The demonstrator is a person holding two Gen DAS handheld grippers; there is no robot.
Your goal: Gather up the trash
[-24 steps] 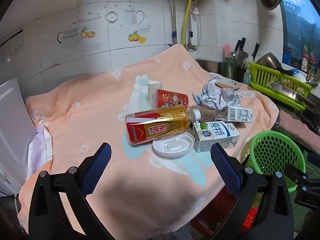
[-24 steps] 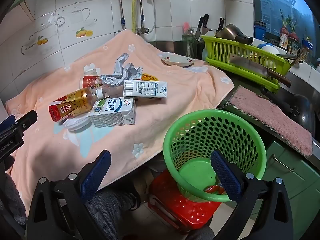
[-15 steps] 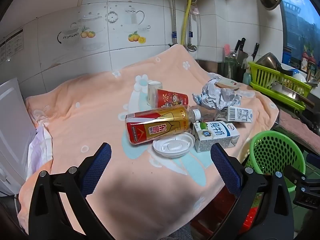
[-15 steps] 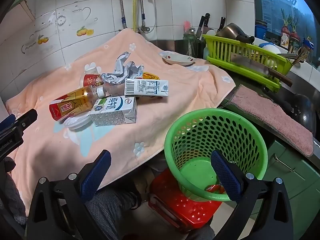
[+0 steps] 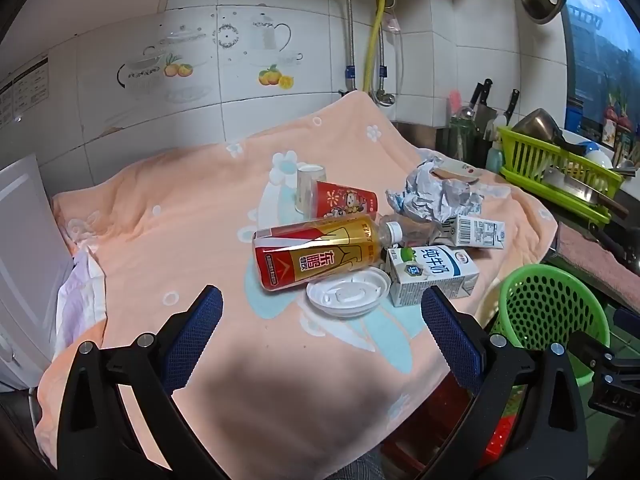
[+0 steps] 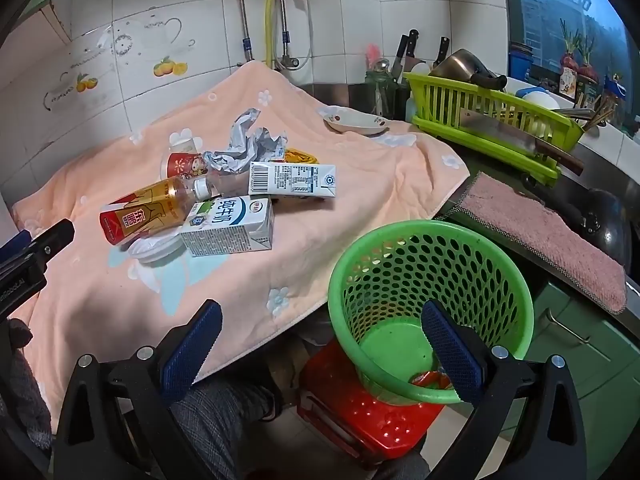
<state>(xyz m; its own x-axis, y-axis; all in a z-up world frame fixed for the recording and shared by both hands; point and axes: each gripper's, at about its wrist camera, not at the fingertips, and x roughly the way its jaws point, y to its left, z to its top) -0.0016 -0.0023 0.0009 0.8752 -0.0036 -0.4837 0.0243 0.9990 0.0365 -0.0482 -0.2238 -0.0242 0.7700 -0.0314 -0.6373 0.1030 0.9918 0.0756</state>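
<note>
Trash heap on cloth, both grippers gaping, empty.
Risk: lifting the bottle [image 5: 316, 252] may drag the lid [image 5: 348, 292] and carton [image 5: 432, 276] off the edge, missing the basket [image 6: 432, 296].

A soft, matt peach towel [image 5: 180, 216] covers the counter. On it, the bottle [image 5: 316, 254] is glossy clear plastic with a shiny label, the milk carton [image 5: 432, 276] smooth coated card, the wrapper [image 5: 432, 198] crinkled foil (silvery). The green basket [image 6: 432, 280] is perforated plastic; wall tiles [image 5: 280, 12] gleam.
</note>
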